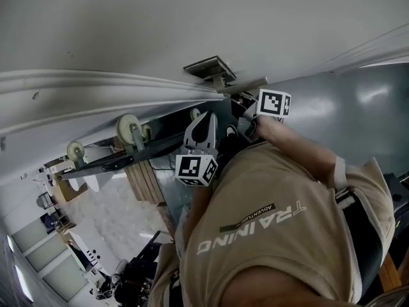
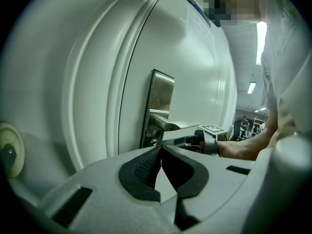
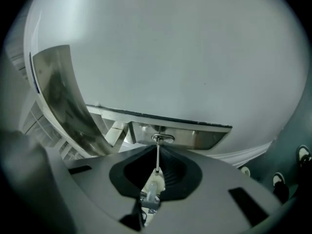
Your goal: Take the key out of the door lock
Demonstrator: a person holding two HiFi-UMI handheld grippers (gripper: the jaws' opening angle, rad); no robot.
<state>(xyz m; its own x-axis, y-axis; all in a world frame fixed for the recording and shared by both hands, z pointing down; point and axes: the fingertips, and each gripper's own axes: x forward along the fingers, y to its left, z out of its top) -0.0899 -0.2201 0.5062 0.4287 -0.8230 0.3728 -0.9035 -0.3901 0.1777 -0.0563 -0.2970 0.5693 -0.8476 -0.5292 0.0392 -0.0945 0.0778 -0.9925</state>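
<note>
A thin metal key (image 3: 156, 161) runs from the keyhole (image 3: 159, 138) in the steel lock plate (image 3: 195, 136) back between my right gripper's jaws. My right gripper (image 3: 157, 151) is shut on the key's pale head (image 3: 152, 186). In the head view the right gripper (image 1: 241, 102) reaches the lock plate (image 1: 209, 68) on the white door. My left gripper (image 2: 160, 150) is shut with nothing in it and hangs a little way from the door, pointing at the lock plate (image 2: 159, 101) and lever handle (image 2: 181, 125). The left gripper (image 1: 204, 123) sits just left of the right one.
The white door (image 1: 192, 18) and its moulded frame (image 1: 83, 88) fill the top of the head view. A dark bar with pale wheels (image 1: 130, 128) runs beside the left gripper. My beige-shirted torso (image 1: 281, 229) hides the lower right. A workshop room (image 1: 83, 235) lies lower left.
</note>
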